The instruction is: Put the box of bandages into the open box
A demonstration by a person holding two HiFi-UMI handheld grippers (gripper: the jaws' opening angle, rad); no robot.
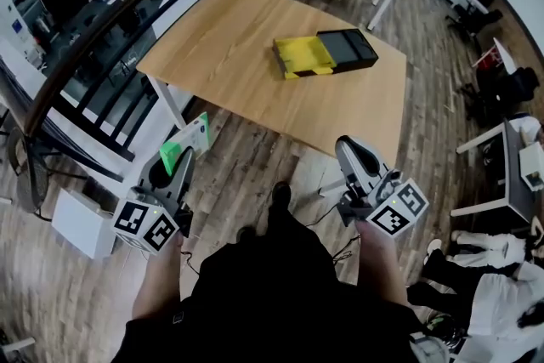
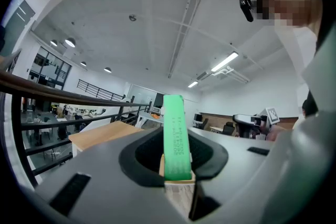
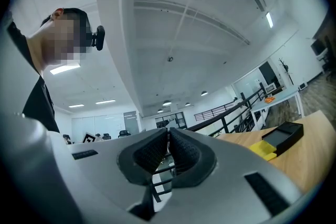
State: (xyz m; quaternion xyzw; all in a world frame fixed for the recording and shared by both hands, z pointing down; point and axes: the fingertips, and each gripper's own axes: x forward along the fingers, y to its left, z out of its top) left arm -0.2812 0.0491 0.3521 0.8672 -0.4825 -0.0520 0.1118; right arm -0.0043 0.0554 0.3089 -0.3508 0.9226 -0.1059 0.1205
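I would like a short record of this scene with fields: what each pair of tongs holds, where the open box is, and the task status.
left tongs: shut on the bandage box, green edge facing up
right tongs: shut, empty
open box: on the table, black with a yellow part
task status: bandage box not yet in the open box
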